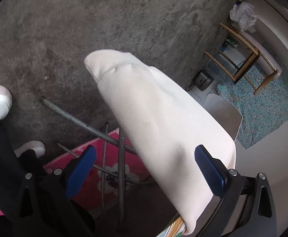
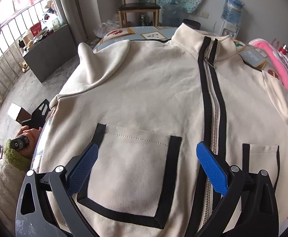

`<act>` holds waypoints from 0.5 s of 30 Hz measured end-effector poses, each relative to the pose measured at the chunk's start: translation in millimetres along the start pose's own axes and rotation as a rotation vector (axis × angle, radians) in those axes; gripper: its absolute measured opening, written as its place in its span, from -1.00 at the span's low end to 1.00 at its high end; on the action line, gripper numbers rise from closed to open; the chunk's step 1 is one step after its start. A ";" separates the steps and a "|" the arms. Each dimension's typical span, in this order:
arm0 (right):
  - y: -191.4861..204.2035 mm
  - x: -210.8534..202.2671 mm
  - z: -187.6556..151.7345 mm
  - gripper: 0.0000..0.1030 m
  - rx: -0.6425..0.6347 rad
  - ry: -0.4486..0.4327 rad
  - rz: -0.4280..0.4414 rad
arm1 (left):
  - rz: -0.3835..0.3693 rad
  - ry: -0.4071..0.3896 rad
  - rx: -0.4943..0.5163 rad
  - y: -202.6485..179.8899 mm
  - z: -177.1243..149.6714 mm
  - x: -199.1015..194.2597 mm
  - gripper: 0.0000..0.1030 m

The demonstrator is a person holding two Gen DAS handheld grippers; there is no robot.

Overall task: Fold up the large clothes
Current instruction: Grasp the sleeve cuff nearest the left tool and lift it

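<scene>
the cream jacket lies front up on the worktop, collar toward the far edge, its zip running away from the person. the right gripper hovers over the near hem, fingers apart, straddling the pocket. the left gripper points down past the worktop's left edge, fingers apart around the hanging sleeve but not visibly pinching it. that sleeve is nearest the left gripper and likely folds inward first.
</scene>
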State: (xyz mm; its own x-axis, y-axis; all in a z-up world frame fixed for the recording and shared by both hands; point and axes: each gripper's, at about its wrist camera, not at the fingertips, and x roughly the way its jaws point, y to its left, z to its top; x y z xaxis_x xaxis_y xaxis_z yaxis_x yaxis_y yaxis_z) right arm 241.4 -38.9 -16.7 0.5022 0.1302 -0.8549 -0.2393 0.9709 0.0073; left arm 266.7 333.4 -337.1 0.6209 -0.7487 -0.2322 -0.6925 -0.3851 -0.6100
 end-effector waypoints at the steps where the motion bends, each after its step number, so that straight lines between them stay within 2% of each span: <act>1: 0.2 2.5 0.5 0.88 0.007 0.008 -0.002 | -0.020 0.015 -0.028 4.8 3.8 6.1 0.90; 4: 0.3 5.8 1.4 0.88 0.029 0.020 -0.008 | -0.067 0.004 -0.078 11.0 22.3 19.4 0.90; 9: -1.5 3.1 4.3 0.88 0.055 0.022 -0.020 | -0.104 -0.052 -0.158 19.1 54.5 33.4 0.86; 12: -3.7 -3.2 6.1 0.88 0.057 0.000 -0.044 | -0.094 -0.071 -0.164 16.9 62.5 38.2 0.41; 14: -5.9 -6.7 6.9 0.88 0.058 -0.013 -0.053 | -0.079 -0.084 -0.151 9.9 64.2 35.0 -0.31; 15: -7.2 -8.5 6.9 0.88 0.058 -0.020 -0.059 | -0.077 -0.094 -0.138 6.3 64.7 32.2 -0.47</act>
State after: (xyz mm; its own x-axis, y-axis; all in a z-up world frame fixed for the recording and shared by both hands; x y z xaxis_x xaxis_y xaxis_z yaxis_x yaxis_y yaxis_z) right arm 244.6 -45.6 -5.9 0.5306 0.0762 -0.8442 -0.1606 0.9869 -0.0119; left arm 306.1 341.7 -397.5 0.7015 -0.6625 -0.2626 -0.6812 -0.5151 -0.5203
